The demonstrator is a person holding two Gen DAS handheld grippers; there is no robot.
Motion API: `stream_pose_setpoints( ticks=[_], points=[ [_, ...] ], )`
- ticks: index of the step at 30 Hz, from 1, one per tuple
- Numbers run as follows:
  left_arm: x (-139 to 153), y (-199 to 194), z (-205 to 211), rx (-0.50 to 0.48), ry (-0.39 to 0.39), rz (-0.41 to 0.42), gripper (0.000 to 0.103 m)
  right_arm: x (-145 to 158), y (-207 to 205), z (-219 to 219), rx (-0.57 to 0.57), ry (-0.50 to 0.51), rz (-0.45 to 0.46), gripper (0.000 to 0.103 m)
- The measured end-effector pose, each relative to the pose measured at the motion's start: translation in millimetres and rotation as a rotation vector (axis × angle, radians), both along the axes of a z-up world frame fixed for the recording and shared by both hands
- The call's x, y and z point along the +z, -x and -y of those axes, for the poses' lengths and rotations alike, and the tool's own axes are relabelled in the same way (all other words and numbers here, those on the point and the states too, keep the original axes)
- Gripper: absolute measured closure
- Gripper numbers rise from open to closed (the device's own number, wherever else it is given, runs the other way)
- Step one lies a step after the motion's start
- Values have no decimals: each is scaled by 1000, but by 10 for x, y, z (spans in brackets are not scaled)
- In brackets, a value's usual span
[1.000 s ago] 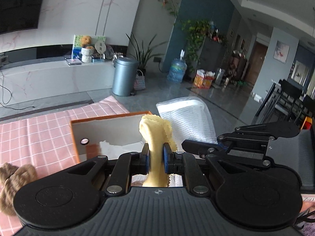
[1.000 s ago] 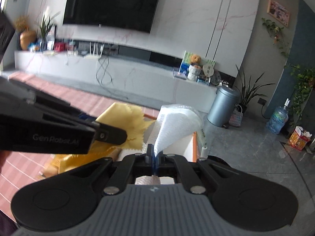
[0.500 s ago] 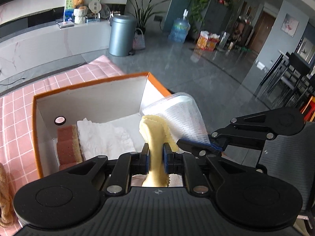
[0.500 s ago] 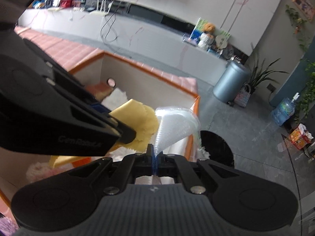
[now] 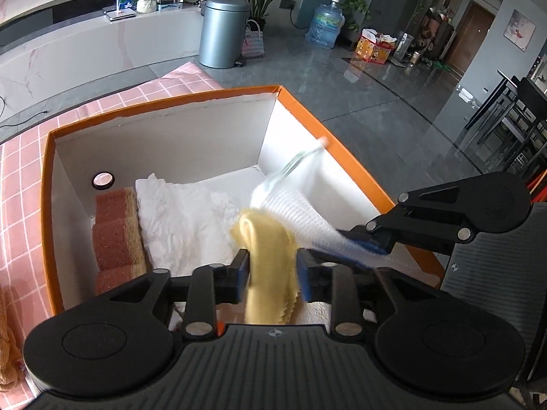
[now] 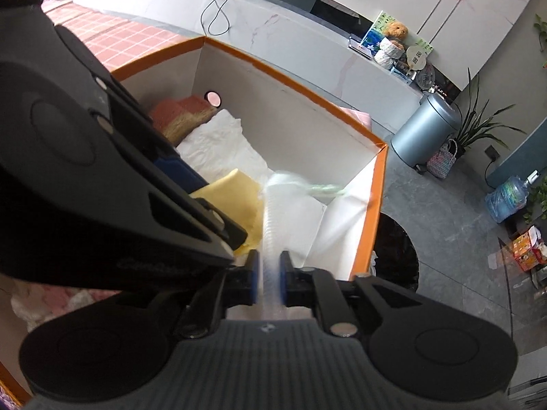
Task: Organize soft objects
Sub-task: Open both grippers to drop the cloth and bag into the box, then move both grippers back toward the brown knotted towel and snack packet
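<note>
An orange-rimmed white box [image 5: 164, 106] lies open below both grippers. In it lie a brown-pink sponge [image 5: 116, 229] and a crumpled white cloth [image 5: 184, 218]. My left gripper [image 5: 272, 266] hangs over the box's near side. Its jaws are opening, and a yellow cloth [image 5: 270, 239] hangs loose and blurred between them. My right gripper [image 6: 268, 273] is just to its right, jaws opening too. A white mesh cloth in a clear bag [image 6: 273, 212] stands between the pads with small gaps on both sides. It leans over the box's right end [image 6: 379, 171].
The box sits on a pink checked tablecloth [image 5: 24, 177], near the table's corner. A brown knitted thing [image 5: 7, 352] lies at the left edge. A dark round object [image 6: 396, 249] stands on the floor beside the box. A grey bin [image 5: 222, 30] is farther off.
Both grippers have tipped down and sunk over the box, whose inside now shows. Both pairs of jaws have parted, so the yellow cloth and the bagged white cloth are no longer pinched.
</note>
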State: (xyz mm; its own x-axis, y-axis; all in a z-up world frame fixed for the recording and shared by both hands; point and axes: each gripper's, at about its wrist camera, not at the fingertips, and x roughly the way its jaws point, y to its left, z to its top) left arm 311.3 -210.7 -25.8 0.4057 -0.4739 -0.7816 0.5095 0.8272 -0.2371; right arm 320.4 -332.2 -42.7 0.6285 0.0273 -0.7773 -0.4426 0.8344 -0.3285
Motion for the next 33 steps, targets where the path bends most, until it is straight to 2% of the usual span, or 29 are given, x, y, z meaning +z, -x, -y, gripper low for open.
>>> stream_pose_setpoints(
  ticks=[1,3,8,10,13,20,22,26,33],
  points=[
    [11,0,-10,8,0,3,50,5,10,-13,6,13,5,75],
    [40,19,-44,24,-5,11,33,6,55,-15,19,40,20,63],
    [130,66,-108,43,9,19,26,113,146,-13,41,48,36,46],
    [174,100,-116,45,8,33,26,163,185,-23,48,56,43,36],
    [241,152,-147,45,5,43,25,245,247,-32,61,52,42,28],
    [388,290,-229,43,9,72,25,470,409,-33,53,24,49,18],
    [420,370,-272,43,28,90,25,544,472,-19,49,-7,49,12],
    [480,529,-370,50,71,123,25,658,606,2,35,-60,60,10],
    [555,806,-643,94,145,181,25,748,943,-123,-29,-113,176,6]
  ],
)
